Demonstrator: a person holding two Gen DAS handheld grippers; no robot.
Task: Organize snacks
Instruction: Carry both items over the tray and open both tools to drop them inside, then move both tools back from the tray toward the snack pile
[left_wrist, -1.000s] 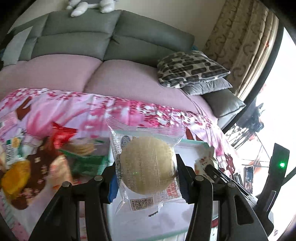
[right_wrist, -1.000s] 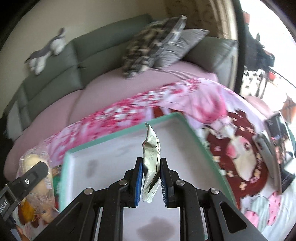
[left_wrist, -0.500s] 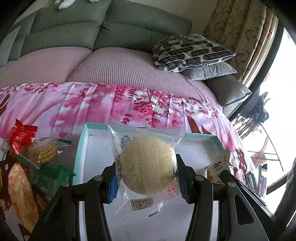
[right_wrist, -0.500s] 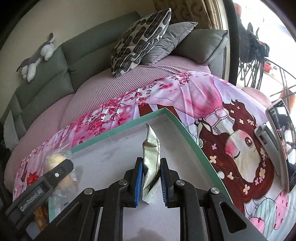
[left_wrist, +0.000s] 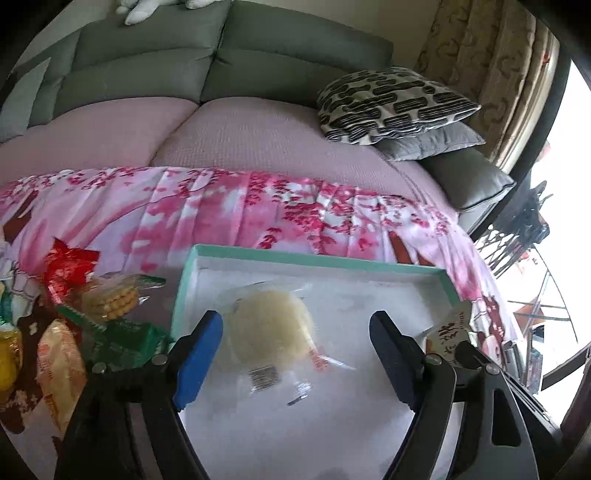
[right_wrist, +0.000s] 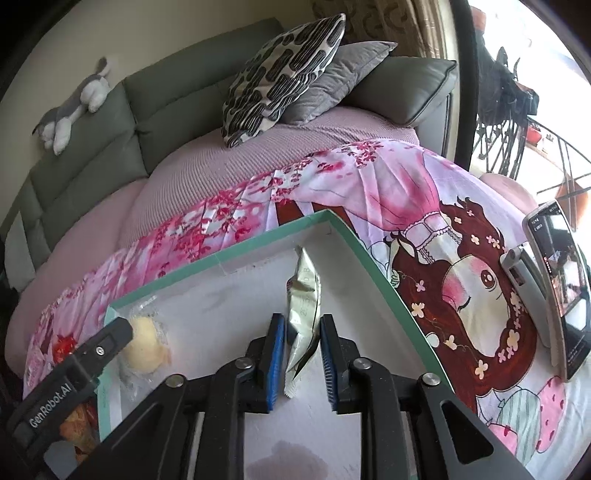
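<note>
While the left gripper (left_wrist: 295, 332) was just being spread apart, the wrapped round cake (left_wrist: 271, 325) was seen lying loose in the teal-rimmed tray (left_wrist: 314, 260) at frame centre. Through the right wrist, the right gripper (right_wrist: 302, 354) was just being parted slightly around the upright silver packet (right_wrist: 304, 295), centre of the same tray (right_wrist: 373, 266); contact could not be told.

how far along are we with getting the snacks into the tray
Done: the round pastry packet lies in the teal tray; the left gripper has just opened off it. In hand: the right gripper has just been opening around the silver sachet, which stands between its pads inside the tray. Left: the snack pile beside the tray.
</note>
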